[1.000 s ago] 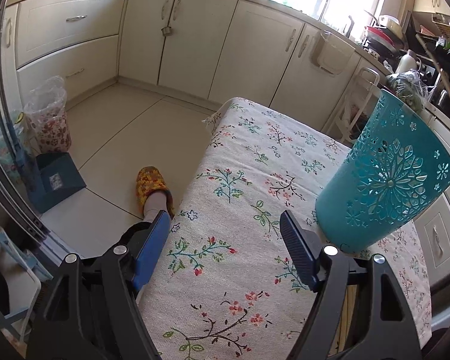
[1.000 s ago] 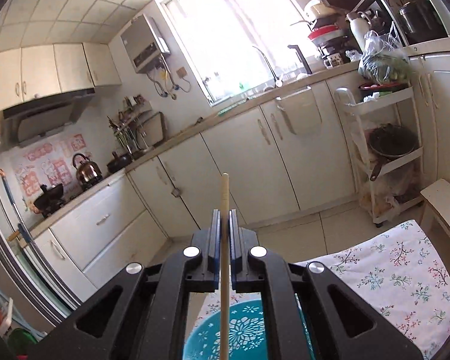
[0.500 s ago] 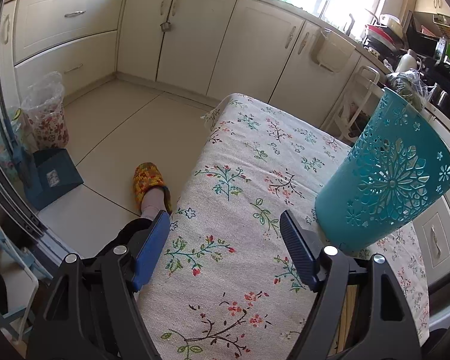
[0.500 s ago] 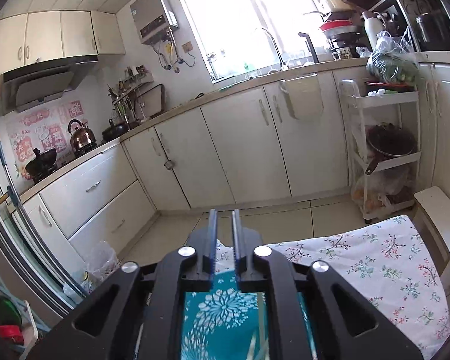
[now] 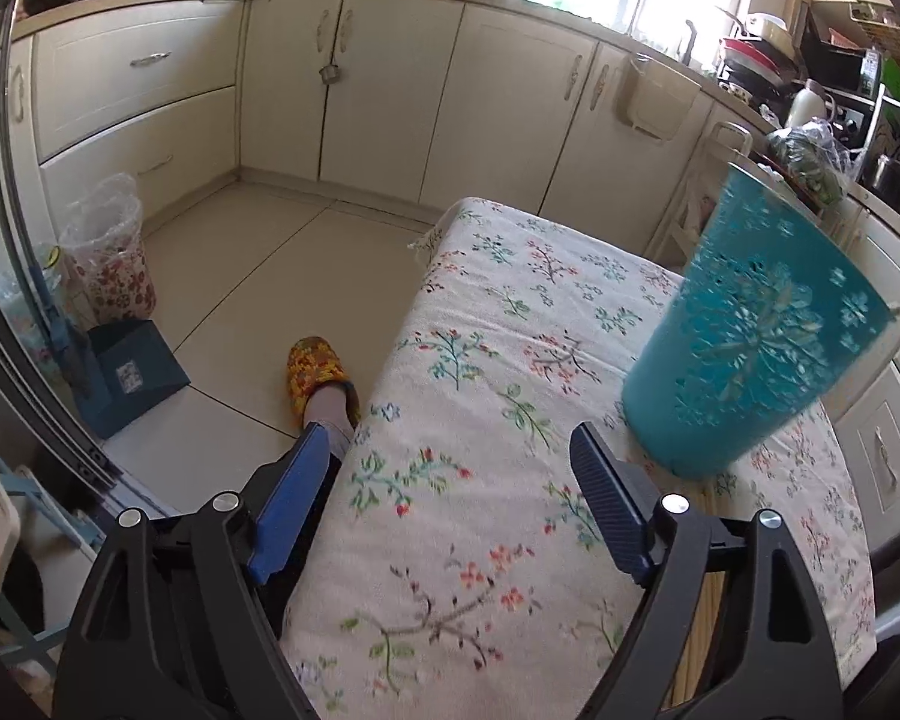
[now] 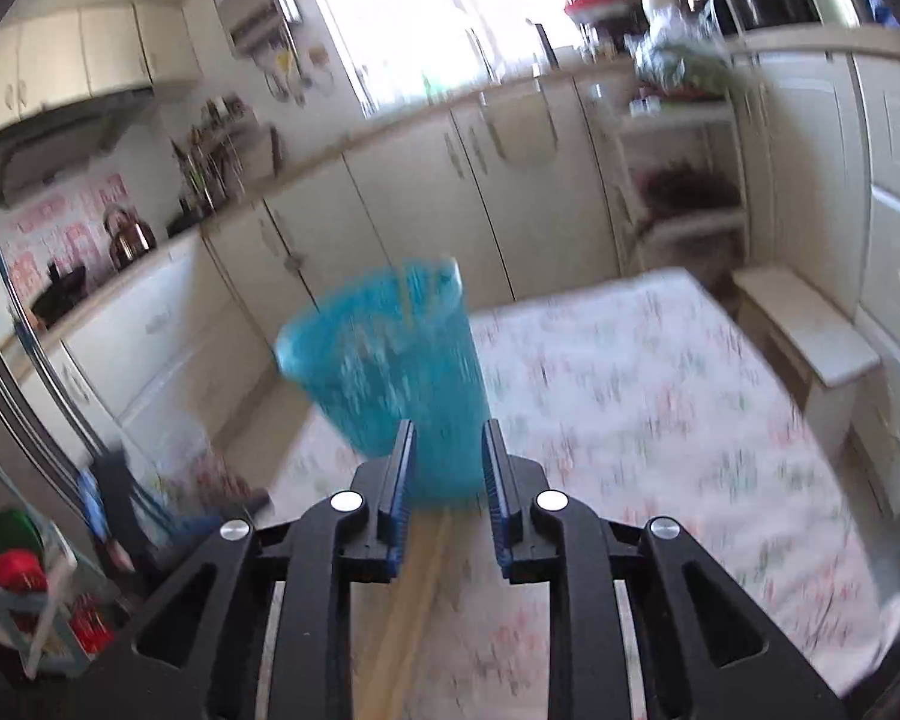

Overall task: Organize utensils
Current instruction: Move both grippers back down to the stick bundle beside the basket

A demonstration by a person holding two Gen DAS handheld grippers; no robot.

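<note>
A teal perforated utensil holder [image 5: 750,330] stands on the floral tablecloth [image 5: 480,360], to the right of my left gripper [image 5: 447,450]. That gripper's jaws are opening, with only cloth between them. Wooden chopsticks [image 5: 708,618] lie on the cloth under its right finger. The right wrist view is blurred: the holder [image 6: 390,372] stands just beyond my right gripper [image 6: 447,438], and a chopstick [image 6: 407,300] leans inside it. The right jaws are opening with nothing between the pads. More chopsticks [image 6: 414,588] lie on the cloth below this gripper.
A foot in a yellow slipper [image 5: 315,372] rests on the floor beside the table's left edge. A dark blue box [image 5: 132,378] and a bagged bin [image 5: 108,258] stand further left. A white stool [image 6: 810,336] sits at the table's far right, cabinets behind.
My right gripper let go of the chopstick, which now stands in the holder, then dropped and pulled back with its jaws parting. The left jaws spread a little wider.
</note>
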